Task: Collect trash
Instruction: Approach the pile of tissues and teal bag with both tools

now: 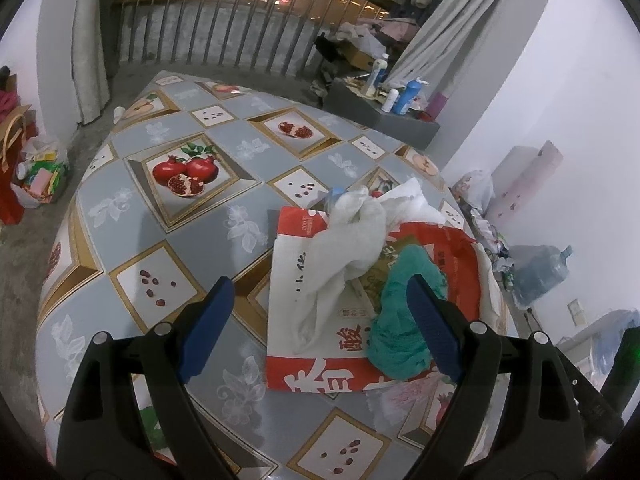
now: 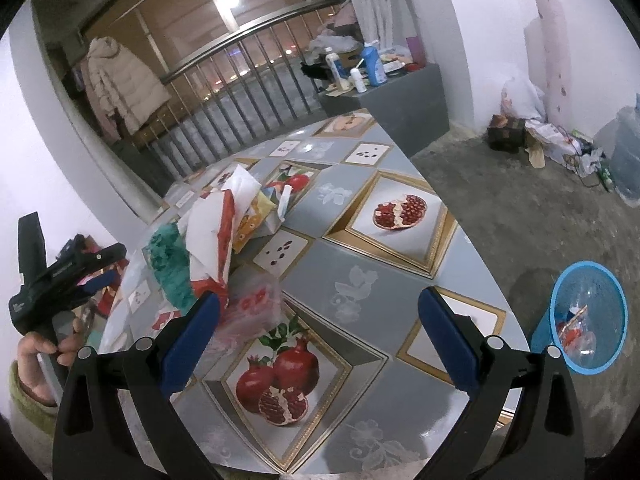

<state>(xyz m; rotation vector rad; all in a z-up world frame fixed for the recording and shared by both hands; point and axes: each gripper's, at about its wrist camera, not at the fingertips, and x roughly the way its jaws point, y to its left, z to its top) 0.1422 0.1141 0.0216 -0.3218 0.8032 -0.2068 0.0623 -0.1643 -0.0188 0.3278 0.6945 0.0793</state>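
Note:
A pile of trash lies on the table (image 1: pixel 160 240) with its pomegranate-print cloth. It has a flattened red and white paper bag (image 1: pixel 296 376), a crumpled white tissue (image 1: pixel 344 248) and a teal wad (image 1: pixel 400 320). My left gripper (image 1: pixel 320 324) stands open just above the pile, its right finger over the teal wad. In the right wrist view the pile (image 2: pixel 208 240) sits at the left with a pink plastic bag (image 2: pixel 252 308) in front of it. My right gripper (image 2: pixel 320 340) is open over bare table. A blue bin (image 2: pixel 586 316) with some trash stands on the floor.
A hand holds the left gripper (image 2: pixel 110 266) at the table's left edge. A grey cabinet (image 2: pixel 404 96) with bottles stands beyond the table by the railing (image 1: pixel 240 36). Bags (image 1: pixel 36 176) and a water jug (image 1: pixel 540 272) clutter the floor.

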